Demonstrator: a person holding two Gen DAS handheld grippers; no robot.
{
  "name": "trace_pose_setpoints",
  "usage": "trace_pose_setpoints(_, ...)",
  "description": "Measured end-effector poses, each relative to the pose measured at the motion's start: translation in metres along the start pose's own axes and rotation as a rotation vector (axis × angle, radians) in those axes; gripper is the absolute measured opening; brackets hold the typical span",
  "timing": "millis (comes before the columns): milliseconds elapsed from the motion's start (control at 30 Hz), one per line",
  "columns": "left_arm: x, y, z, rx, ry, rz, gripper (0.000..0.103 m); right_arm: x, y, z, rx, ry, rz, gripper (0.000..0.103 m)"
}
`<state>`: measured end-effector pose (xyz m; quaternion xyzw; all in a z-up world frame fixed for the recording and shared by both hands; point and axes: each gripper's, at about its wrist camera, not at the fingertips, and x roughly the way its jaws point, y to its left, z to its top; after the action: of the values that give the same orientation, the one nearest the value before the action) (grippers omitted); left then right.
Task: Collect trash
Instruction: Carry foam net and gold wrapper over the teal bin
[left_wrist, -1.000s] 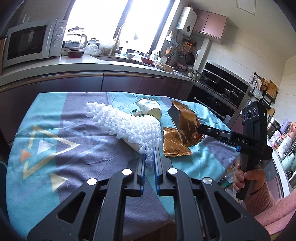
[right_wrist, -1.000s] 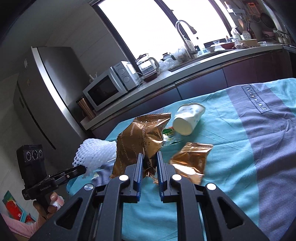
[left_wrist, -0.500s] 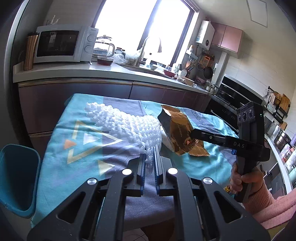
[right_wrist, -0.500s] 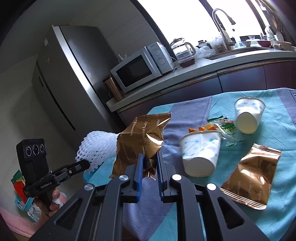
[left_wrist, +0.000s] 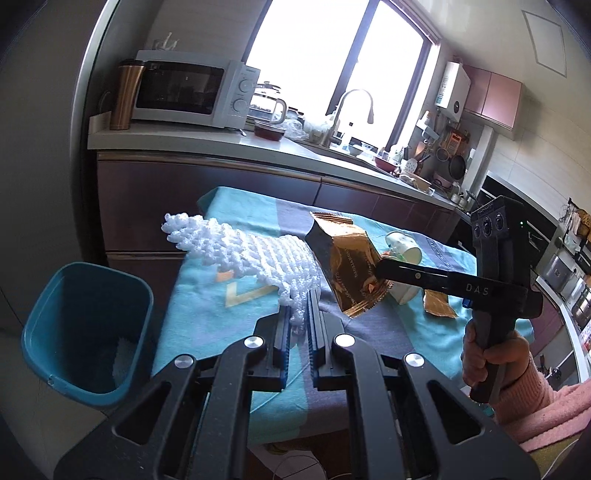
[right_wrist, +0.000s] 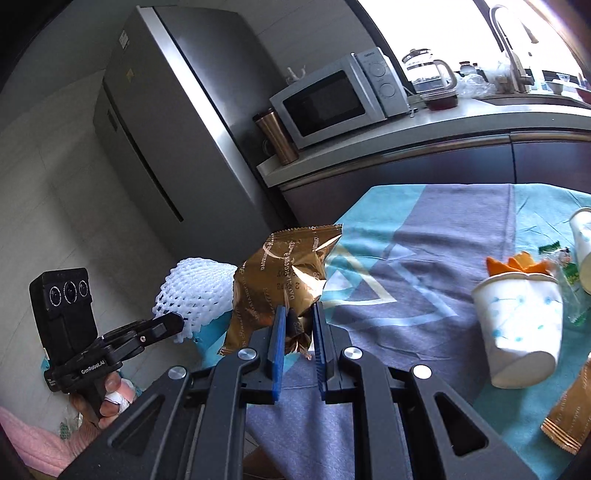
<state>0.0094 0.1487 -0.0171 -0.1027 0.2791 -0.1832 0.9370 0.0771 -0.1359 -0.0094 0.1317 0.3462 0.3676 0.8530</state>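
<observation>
Left gripper (left_wrist: 298, 317) clamped on the bottom fringe of a white foam net (left_wrist: 255, 254); net held up above the table edge, sticking out ahead of the fingers toward the counter. Right gripper (right_wrist: 298, 325) clamped on the lower crimped edge of a gold snack wrapper (right_wrist: 284, 280); wrapper stands up from the jaws, crumpled, clear of the cloth.

Both pieces are in the air beside each other, near the table's left end. Blue bin (left_wrist: 88, 332) sits on the floor just off that end, below and left of the net; something pale lies in its bottom, too blurred to identify.

Handling, as judged:
- Foam net: very light, soft, springy. Holds its tube shape but sags at the pinch. Any edge works for a hold; may cling to the pads on release.
- Wrapper: light, thin foil, slick and crinkly. Looks empty or close to it. The crimped seam is the stiffest part and the best place to pinch; a hold on the flat panel would likely slip.
- Neither is fragile. Draught or a fast swing could flap them, nothing more.

Left on the tablecloth (right_wrist: 424, 236):
- paper cup (right_wrist: 517, 332) upright, orange peel in it
- second cup (left_wrist: 402, 251) on its side
- second gold wrapper (right_wrist: 569, 413) lying flat
- green scrap (right_wrist: 550, 247) by the cups

Cups are stiffer but crushable; take them at the rim or wall with light pressure.
</observation>
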Motion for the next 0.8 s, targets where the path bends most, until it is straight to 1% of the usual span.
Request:
trace_pose_setpoints(433,-0.037,0.061,-0.008,-0.093,-0.044,0.142,0.009,0.066,0.039,0.015,-0.07,0.101,0.091,0.013)
trace_pose_setpoints(800,-0.049,0.111,-0.021,-0.174,-0.037,0.243,0.009,0.12,0.06,0.026,-0.114,0.185,0.123,0.013)
